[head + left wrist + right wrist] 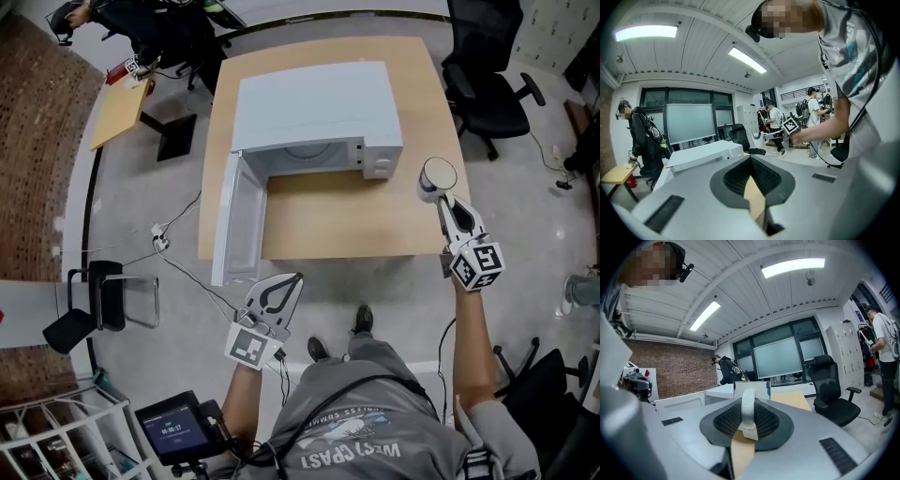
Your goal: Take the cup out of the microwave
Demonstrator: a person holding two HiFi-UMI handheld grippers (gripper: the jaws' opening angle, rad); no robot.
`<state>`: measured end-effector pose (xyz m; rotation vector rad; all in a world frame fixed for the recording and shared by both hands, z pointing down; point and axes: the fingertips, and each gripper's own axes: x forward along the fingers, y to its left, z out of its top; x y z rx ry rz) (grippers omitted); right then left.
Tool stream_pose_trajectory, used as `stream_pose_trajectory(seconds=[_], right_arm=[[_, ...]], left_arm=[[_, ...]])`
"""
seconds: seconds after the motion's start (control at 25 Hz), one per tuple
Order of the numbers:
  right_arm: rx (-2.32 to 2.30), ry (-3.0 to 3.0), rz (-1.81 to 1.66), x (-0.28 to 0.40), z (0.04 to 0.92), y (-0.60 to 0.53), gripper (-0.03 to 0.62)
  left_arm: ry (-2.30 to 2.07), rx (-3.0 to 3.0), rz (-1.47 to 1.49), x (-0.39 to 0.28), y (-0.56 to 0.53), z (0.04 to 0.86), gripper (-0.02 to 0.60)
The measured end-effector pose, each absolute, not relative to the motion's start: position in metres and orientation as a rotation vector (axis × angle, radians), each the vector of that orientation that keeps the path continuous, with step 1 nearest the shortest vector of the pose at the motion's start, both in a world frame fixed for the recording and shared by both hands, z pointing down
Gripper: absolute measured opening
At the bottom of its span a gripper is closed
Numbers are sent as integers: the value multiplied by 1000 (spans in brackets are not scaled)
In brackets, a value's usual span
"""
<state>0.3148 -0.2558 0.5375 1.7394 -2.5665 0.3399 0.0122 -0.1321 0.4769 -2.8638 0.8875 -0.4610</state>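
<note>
A: The right tool is clamped on the cup handle. The cup is out of the microwave, carried just off its front right corner, near the right edge of the table.
B: And the left tool?
A: Jaws together with nothing in them, low by the person and well apart from the microwave.
B: What worries you?
A: The grip takes only the thin handle, so the cup could swing or tip about it. Set down too far right, it might catch the table's edge and drop off.
B: Anything in it?
A: From above the inside looks pale, and I cannot tell whether it holds liquid. The microwave's door is swung wide. All that shows inside is the turntable, with nothing on it.
</note>
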Motion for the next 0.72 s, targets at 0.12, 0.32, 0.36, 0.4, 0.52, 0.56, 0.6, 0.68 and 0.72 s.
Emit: stream_pose_trajectory(seconds=[0.12, 0.32, 0.36, 0.4, 0.52, 0.56, 0.6, 0.68, 0.72], right_arm=[[1734, -2555, 352, 318, 548, -266, 67], [1732, -2532, 367, 326, 564, -281, 67], [1730, -2529, 365, 327, 567, -284, 67], [1727, -2526, 362, 328, 570, -287, 67], [1723, -2520, 361, 332, 579, -295, 67], [1722, -2519, 364, 333, 581, -297, 67], [1721, -2518, 366, 334, 584, -299, 67], [1718, -2516, 371, 336, 589, -302, 67], [1716, -2515, 373, 337, 592, -303, 67]], left_arm=[[883, -2867, -480, 14, -135, 482, 43], [936, -2916, -420, 21, -143, 482, 43], [971, -2938, -368, 23, -145, 480, 43], [988, -2949, -344, 25, -147, 479, 42], [901, -2905, -464, 28, -147, 487, 41], [870, -2887, -513, 29, -147, 490, 43], [856, -2880, -541, 29, -146, 492, 42], [879, -2896, -520, 30, -146, 492, 42], [860, -2882, -552, 29, -145, 493, 42]])
